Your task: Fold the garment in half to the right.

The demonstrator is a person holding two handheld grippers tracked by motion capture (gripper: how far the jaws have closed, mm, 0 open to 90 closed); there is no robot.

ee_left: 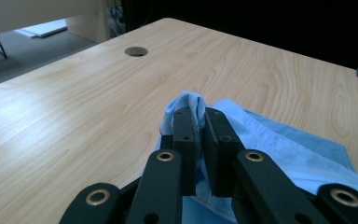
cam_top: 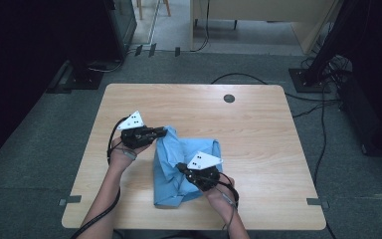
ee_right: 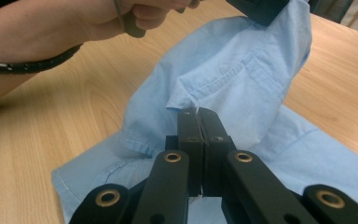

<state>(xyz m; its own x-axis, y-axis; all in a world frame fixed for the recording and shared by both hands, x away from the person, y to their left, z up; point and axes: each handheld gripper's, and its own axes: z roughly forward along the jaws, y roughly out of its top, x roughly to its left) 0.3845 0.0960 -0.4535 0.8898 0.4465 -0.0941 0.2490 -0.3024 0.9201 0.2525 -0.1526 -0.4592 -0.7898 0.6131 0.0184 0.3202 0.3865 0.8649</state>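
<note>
A light blue shirt (cam_top: pixel 186 172) lay crumpled on the counter (cam_top: pixel 258 129), near its front edge. It was judged light, soft and limp, likely to sag and slip unless taken by hems or seams. A bunched fold was pinched in the jaws of the left gripper (ee_left: pixel 199 122); a thin edge was clamped in the pressed-together jaws of the right gripper (ee_right: pixel 199 120). The chest pocket was seen in the right gripper view, the counter's round hole (ee_left: pixel 136 51) in the left gripper view.
</note>
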